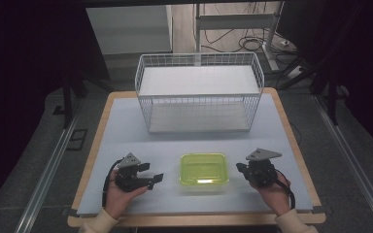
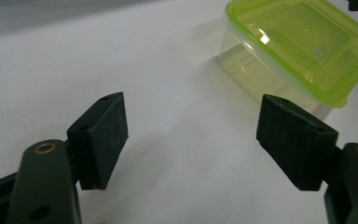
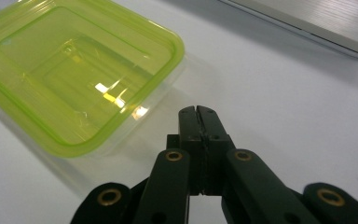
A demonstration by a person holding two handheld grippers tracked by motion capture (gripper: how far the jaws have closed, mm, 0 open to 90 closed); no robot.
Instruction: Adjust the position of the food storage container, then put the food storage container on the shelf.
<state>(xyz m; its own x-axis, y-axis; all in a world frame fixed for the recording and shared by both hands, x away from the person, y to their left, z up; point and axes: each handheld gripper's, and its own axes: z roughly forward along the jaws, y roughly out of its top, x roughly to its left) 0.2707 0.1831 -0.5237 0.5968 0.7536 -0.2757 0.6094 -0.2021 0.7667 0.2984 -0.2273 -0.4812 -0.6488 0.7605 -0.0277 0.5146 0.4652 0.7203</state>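
a clear plastic container with a translucent lime-green lid (image 1: 204, 172) sits near the front of the pale grey worktop (image 1: 126, 126), between the two tools. the left tool (image 1: 151, 176) is spread apart; the right tool (image 3: 198, 116) is pressed together, empty. no legible writing anywhere.

No readable text, labels, brands or numbers anywhere.

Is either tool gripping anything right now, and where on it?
Nothing is held. The left tool is open over bare table; the right tool is shut on nothing, beside the green-lidded container.
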